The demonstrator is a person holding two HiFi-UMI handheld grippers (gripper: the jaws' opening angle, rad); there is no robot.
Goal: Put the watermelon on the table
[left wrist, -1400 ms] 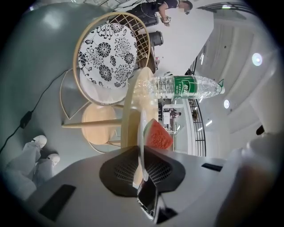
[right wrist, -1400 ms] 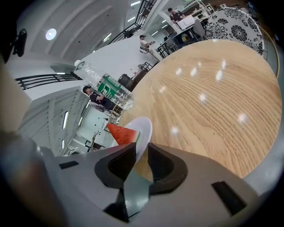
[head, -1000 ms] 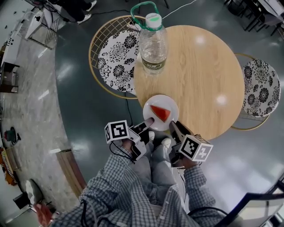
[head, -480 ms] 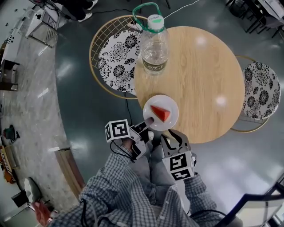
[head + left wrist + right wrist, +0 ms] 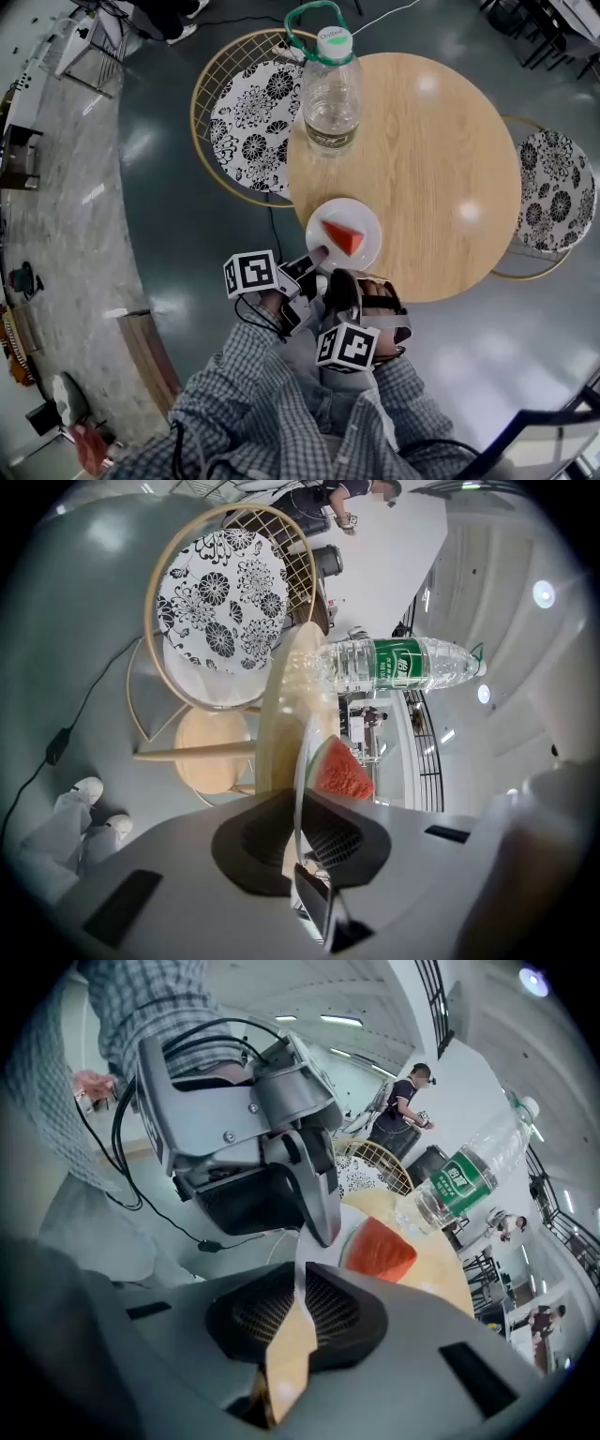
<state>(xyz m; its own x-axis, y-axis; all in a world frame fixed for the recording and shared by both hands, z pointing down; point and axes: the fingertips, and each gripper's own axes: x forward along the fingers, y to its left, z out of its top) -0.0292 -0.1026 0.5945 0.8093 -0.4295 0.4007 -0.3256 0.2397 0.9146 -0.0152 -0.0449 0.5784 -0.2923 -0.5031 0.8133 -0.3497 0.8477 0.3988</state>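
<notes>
A red watermelon slice [image 5: 344,238] lies on a small white plate [image 5: 363,219] at the near edge of the round wooden table [image 5: 431,150]. My left gripper [image 5: 317,255] is shut on the plate's left rim; in the left gripper view the rim [image 5: 302,761] runs between the jaws, with the slice [image 5: 339,771] just beyond. My right gripper [image 5: 350,277] reaches the plate's near rim from below. Its jaws are closing, and in the right gripper view the pads [image 5: 330,1309] pinch the white rim [image 5: 326,1252] beside the slice [image 5: 380,1249].
A large water bottle [image 5: 330,94] with a green cap stands at the table's far left edge. Two wire chairs with floral cushions flank the table, one at the left [image 5: 248,117] and one at the right [image 5: 553,187]. My legs are under both grippers.
The right gripper has rolled over and moved left, from the plate's right side to its near rim, and its jaws have narrowed onto the rim. The left gripper and plate stayed put.
</notes>
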